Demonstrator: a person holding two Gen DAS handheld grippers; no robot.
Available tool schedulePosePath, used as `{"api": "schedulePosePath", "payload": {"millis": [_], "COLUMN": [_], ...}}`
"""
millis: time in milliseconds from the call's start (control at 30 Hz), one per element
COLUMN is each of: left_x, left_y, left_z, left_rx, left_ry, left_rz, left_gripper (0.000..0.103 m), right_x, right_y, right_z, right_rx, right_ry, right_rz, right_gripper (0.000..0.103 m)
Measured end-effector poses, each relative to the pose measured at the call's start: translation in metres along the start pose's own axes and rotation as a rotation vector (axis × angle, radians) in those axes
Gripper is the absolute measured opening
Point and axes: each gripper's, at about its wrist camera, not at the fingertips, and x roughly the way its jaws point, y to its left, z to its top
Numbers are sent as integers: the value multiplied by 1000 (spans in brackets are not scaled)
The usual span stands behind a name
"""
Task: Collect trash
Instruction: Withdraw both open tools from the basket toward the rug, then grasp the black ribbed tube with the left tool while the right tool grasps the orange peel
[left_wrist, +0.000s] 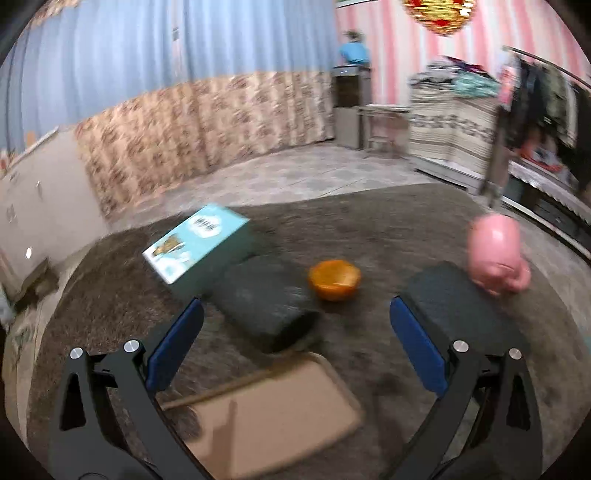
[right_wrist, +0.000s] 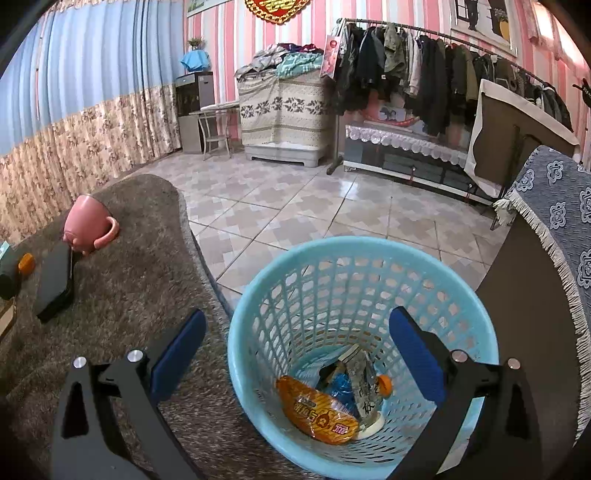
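Note:
My left gripper (left_wrist: 295, 314) is open and empty above the brown shaggy cover. An orange peel (left_wrist: 334, 279) lies just ahead of it, between a dark cylinder (left_wrist: 266, 302) and a dark flat slab (left_wrist: 443, 291). My right gripper (right_wrist: 297, 326) is open and empty over a light blue mesh basket (right_wrist: 454, 295). In the basket lie an orange snack wrapper (right_wrist: 317, 410), a crumpled silver wrapper (right_wrist: 360, 373) and blue plastic. The orange peel also shows far left in the right wrist view (right_wrist: 26, 263).
A teal box (left_wrist: 199, 240), an overturned pink mug (left_wrist: 496, 254) and a tan tray (left_wrist: 280, 413) lie on the cover. The basket stands on tiled floor (right_wrist: 280, 206) between the cover's edge and a chair with a blue patterned cloth (right_wrist: 561, 229). A clothes rack (right_wrist: 424, 62) stands behind.

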Motion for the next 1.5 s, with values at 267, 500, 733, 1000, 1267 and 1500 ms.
{"api": "schedulePosePath", "payload": {"millis": [267, 500, 733, 1000, 1267, 1500], "left_x": [61, 69, 33, -16, -4, 13], "left_y": [12, 6, 24, 79, 158, 173], "left_z": [9, -3, -7, -12, -19, -27], "left_rx": [-31, 18, 45, 88, -67, -98], "left_ry": [114, 130, 74, -54, -49, -45], "left_rz": [8, 19, -76, -44, 42, 68], "left_gripper": [96, 81, 72, 72, 72, 72], "right_x": [11, 8, -9, -31, -33, -17], "right_y": [8, 32, 74, 144, 201, 290], "right_z": [-3, -5, -5, -12, 0, 20], "right_rx": [-20, -104, -218, -378, -347, -352], "right_ry": [41, 39, -12, -48, -46, -50], "right_rz": [-4, 7, 71, 209, 341, 429], "right_gripper": [97, 97, 97, 97, 97, 97]}}
